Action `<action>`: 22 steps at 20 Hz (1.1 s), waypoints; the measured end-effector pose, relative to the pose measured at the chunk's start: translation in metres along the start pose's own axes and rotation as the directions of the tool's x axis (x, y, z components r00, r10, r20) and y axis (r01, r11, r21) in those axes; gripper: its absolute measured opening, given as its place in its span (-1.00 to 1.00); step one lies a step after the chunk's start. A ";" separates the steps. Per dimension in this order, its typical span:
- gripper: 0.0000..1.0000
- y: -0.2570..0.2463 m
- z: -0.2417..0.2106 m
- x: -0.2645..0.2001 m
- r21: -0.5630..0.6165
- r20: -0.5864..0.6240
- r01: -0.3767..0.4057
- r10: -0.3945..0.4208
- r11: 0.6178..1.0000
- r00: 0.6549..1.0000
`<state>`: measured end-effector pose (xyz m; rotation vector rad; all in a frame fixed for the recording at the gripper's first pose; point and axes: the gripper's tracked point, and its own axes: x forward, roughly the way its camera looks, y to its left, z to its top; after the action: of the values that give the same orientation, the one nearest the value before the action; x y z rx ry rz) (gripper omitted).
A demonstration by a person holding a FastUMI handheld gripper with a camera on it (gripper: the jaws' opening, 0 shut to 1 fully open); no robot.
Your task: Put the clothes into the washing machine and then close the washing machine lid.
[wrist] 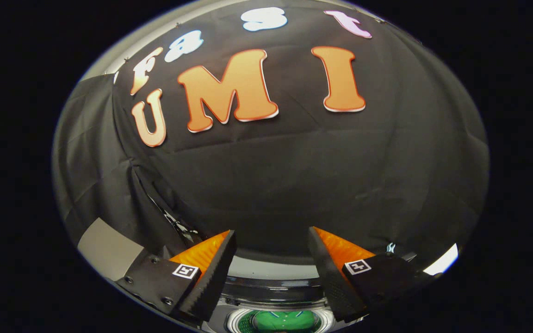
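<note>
While the claw (271, 247) gapes wide and empty, the washing machine (273, 296) sits below it — round opening facing up

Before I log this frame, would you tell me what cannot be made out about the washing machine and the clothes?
- Washing machine with glossy dark and silver top, gripper view: just a strip shows between the open gripper fingers; its body is cut off below.
- Round green patch inside a white ring: cut by the lower edge; cloth or machine part, I cannot tell.
- Lid: open or closed cannot be judged.
- Pale grey flat panel beside the left finger: identity unclear.
</note>
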<state>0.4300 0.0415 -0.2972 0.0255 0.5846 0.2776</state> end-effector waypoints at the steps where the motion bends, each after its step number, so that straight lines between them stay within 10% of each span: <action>1: 0.98 0.002 -0.004 0.002 0.006 -0.016 -0.003 0.003 1.000 1.000; 22: 0.94 -0.001 -0.057 -0.052 -0.076 0.013 0.060 -0.060 0.995 0.998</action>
<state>0.3577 0.0235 -0.3172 -0.0642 0.5631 0.2411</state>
